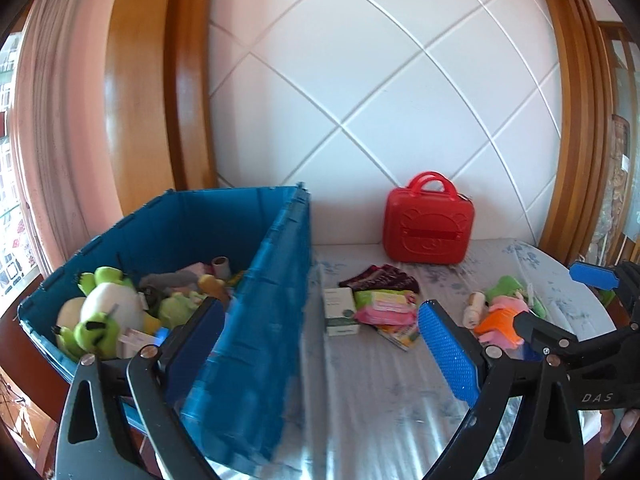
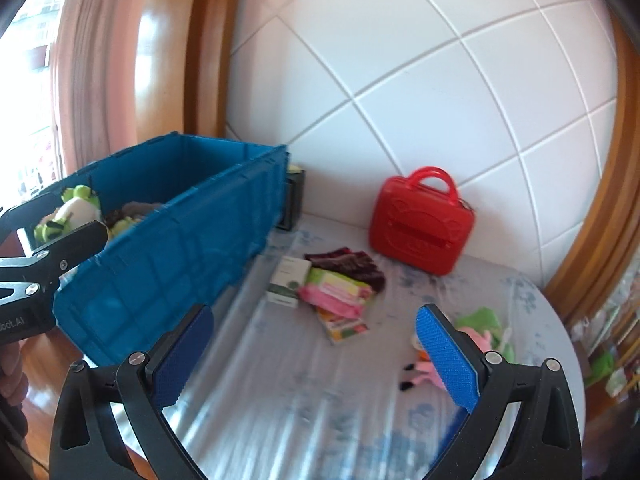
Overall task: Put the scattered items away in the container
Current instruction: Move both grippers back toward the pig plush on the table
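background: white quilted wall panel behind the bed | wooden frame on both sides of the panel | pink curtain at far left by the window

White quilted wall panel, pink curtain

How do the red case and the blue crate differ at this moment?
The red case is small and shut, with a carry handle on top; the blue crate is far larger and open-topped. The case stands upright against the white wall; the crate sits at the surface's left side, already holding soft toys. Both are hard plastic containers.
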The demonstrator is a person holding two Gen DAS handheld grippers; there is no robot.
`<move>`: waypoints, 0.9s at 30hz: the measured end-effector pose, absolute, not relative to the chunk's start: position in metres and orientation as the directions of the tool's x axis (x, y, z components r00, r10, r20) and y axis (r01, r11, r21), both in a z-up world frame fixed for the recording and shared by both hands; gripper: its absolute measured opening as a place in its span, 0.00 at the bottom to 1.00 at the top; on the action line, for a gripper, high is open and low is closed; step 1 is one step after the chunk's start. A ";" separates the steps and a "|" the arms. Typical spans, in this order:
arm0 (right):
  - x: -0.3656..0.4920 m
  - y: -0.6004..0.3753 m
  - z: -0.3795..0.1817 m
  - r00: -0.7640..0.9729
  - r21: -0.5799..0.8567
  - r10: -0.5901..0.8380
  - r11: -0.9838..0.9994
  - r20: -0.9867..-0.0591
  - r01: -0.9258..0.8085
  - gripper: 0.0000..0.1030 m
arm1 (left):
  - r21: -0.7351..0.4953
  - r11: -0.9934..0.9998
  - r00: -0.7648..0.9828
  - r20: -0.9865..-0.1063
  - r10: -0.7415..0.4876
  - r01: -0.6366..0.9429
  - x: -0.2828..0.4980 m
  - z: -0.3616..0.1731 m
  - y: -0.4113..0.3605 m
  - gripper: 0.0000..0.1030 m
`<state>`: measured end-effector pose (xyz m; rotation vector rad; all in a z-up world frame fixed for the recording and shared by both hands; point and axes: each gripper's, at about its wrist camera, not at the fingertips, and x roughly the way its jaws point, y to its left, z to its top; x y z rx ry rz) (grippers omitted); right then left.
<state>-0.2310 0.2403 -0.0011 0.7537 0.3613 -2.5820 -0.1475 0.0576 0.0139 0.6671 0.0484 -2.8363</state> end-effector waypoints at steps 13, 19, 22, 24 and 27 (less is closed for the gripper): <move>-0.260 0.385 -0.029 -0.754 -0.053 -0.206 -0.951 -0.623 0.303 1.00 | 0.076 -0.994 -0.839 -0.533 -0.106 0.077 -0.194 -0.013 0.180 0.96; -0.268 0.393 -0.038 -0.749 -0.082 -0.111 -0.973 -0.654 0.216 1.00 | 0.019 -1.000 -0.830 -0.558 0.004 -0.017 -0.220 -0.026 0.190 0.96; -0.273 0.392 -0.038 -0.756 -0.113 -0.058 -0.978 -0.653 0.173 1.00 | 0.017 -0.998 -0.825 -0.564 0.045 -0.065 -0.234 -0.032 0.194 0.96; -0.276 0.395 -0.040 -0.757 -0.118 -0.040 -0.981 -0.653 0.153 1.00 | 0.013 -0.996 -0.820 -0.569 0.062 -0.085 -0.243 -0.037 0.196 0.96; -0.283 0.401 -0.045 -0.745 -0.110 -0.022 -0.986 -0.667 0.128 1.00 | -0.002 -0.994 -0.799 -0.594 0.090 -0.111 -0.256 -0.044 0.199 0.96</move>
